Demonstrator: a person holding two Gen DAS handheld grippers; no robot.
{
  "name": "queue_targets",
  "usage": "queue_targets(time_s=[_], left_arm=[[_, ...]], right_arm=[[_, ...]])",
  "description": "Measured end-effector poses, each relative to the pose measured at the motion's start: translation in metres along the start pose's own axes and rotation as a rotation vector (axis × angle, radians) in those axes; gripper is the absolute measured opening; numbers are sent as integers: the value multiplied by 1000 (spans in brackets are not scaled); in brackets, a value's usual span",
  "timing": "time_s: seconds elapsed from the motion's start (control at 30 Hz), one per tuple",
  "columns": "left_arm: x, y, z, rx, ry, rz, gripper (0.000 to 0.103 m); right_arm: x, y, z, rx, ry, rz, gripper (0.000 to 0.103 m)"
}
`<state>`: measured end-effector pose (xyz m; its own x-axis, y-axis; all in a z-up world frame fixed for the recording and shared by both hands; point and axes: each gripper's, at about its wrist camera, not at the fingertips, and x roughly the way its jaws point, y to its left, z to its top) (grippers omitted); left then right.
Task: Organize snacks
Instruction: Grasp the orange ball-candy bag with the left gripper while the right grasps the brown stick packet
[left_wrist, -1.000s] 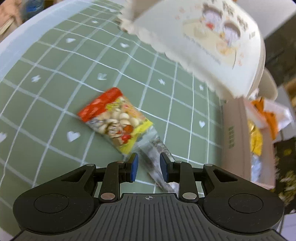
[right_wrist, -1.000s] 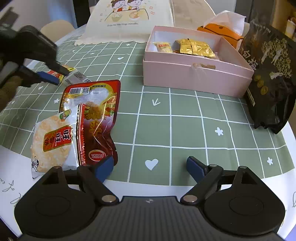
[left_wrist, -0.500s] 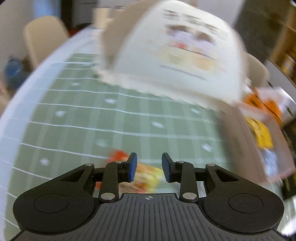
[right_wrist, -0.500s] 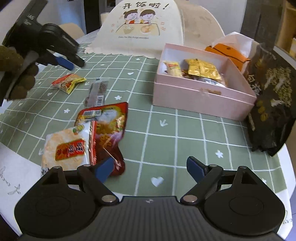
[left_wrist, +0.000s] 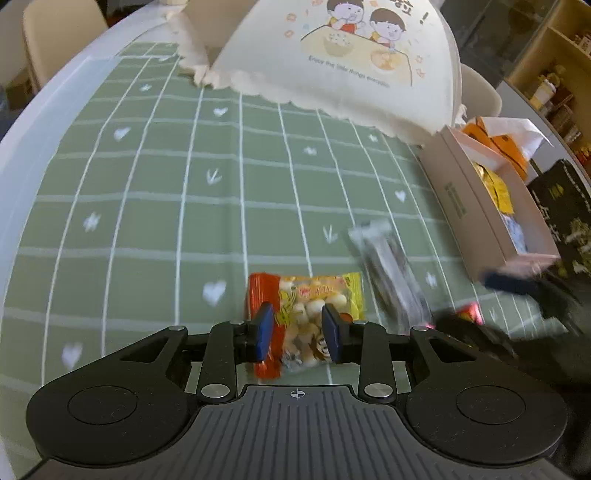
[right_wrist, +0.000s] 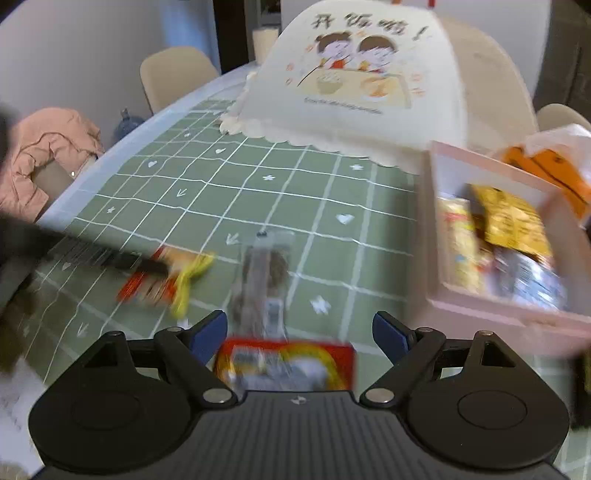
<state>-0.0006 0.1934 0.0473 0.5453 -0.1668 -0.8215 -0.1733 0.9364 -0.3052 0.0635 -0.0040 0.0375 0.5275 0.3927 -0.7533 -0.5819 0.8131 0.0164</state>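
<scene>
Low in the left wrist view, the left gripper (left_wrist: 297, 329) hangs over the peanut packet (left_wrist: 314, 310), jaws apart either side of it. Similarly, the right gripper (right_wrist: 299, 334) gapes wide above the red packet (right_wrist: 284, 363), pink box (right_wrist: 498, 314) at right.

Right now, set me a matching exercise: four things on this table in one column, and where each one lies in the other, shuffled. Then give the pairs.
Things
1. peanut packet
2. clear dark snack bar
3. yellow sachets
4. red pouch

Places
A. inside the pink box
B. on the green cloth, between the peanut packet and the pink box
C. under the open left gripper, between its tips
D. at the bottom edge of the right wrist view, between the wide-open tips of the right gripper

Pairs: 1-C, 2-B, 3-A, 4-D
</scene>
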Motion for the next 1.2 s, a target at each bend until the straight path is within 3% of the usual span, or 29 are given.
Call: queue_targets(time_s=[0.1, 0.33, 0.5, 0.6, 0.63, 0.73, 0.83, 0.97, 1.1, 1.2], left_arm=[[-9, 3, -8, -13, -4, 4, 34], [-14, 11, -9, -41, -14, 27, 34], [-26, 22, -10, -126, 16, 19, 34], [-31, 30, -16, -229, 83, -29, 34], [-29, 31, -18, -272, 117, -58, 34], [-15, 33, -16, -365, 158, -106, 34], [0, 33, -1, -398, 127, -62, 34], [18, 29, 25, -333, 73, 13, 34], [29, 23, 47, -218, 17, 45, 34], [13, 5, 45, -10, -29, 94, 35]], right_arm=[[31, 10, 17, -15, 54, 15, 83], [40, 36, 17, -55, 90, 49, 51], [26, 50, -1, -120, 102, 100, 52], [18, 56, -15, -152, 97, 74, 63], [16, 55, -18, -143, 97, 71, 68], [7, 52, -27, -93, 100, 72, 69], [-4, 47, -35, -13, 102, 77, 69], [-22, 47, -46, 43, 66, 71, 70], [-31, 44, -52, 46, 57, -15, 72], [-40, 39, -55, 49, 46, -48, 72]])
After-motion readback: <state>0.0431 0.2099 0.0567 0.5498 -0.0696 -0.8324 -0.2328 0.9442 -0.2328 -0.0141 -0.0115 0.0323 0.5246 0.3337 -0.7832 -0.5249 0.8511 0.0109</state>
